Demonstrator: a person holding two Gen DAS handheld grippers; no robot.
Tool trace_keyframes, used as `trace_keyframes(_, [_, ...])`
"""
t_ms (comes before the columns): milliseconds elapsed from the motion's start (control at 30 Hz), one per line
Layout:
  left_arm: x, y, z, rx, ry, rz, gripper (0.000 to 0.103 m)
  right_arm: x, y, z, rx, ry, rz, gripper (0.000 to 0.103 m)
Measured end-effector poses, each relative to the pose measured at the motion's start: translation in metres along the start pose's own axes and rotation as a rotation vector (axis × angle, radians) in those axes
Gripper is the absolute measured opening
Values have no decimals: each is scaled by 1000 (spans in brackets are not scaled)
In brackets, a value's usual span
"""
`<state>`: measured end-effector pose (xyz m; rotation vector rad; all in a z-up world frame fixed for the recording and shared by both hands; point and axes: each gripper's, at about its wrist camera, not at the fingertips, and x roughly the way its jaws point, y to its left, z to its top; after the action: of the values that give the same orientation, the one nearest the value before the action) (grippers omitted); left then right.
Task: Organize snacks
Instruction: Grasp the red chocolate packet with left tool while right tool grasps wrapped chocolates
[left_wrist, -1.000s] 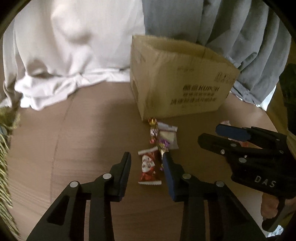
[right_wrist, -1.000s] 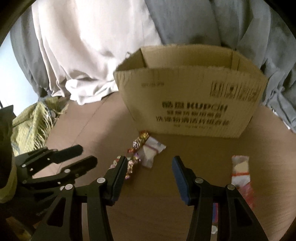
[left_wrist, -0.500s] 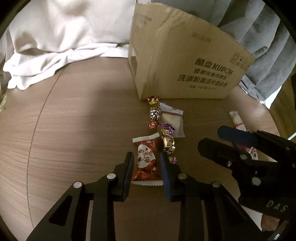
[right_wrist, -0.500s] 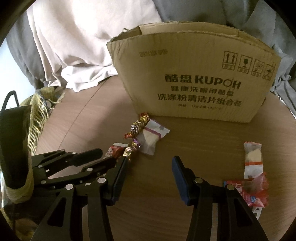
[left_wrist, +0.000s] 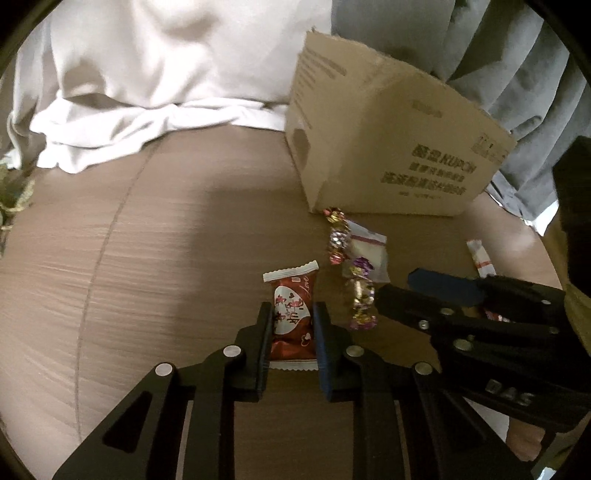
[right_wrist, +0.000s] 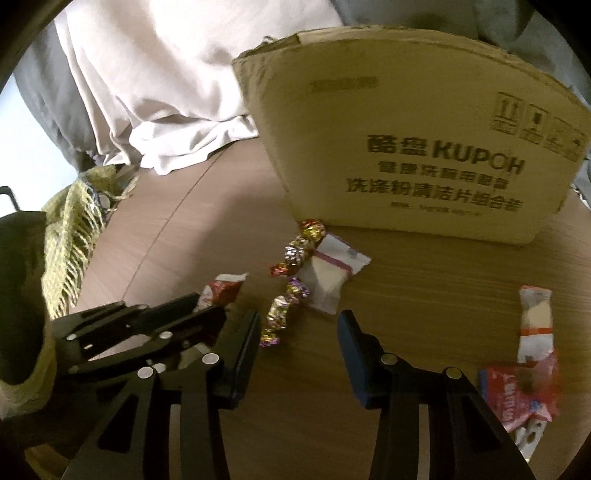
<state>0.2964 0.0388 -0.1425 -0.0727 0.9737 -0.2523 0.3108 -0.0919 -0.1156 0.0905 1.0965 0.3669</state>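
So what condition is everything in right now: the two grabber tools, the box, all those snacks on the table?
left gripper: shut on the red heart snack
red heart snack: sealed, flat on the table, pinched between the fingers
right gripper: open, holding nothing
cardboard box: upright, top open
foil candies: wrapped, lying loose in a line
clear packet: sealed, lying flat
white-red packet: sealed, lying flat
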Motion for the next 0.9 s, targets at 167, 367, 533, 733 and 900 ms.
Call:
trace_keyframes(167, [-7,6,0,-6,-22,7,22,16,6,2,6,33,18,36])
trace_keyframes(367, [-6,7,-1,-12,-25,9,22,29,10,5,9,57,19,27])
trace_keyframes(533, [-8,6,-1,-14,-34,9,22,30,12,5,-6,52,8,18])
trace_keyframes(733, [-19,1,2,-5,-65,8,22,19,10,2,-13,29,8,17])
trace_keyframes(900, [-35,-8,6,1,-106,-7,22,-4,7,1,-19,-27,-4,17])
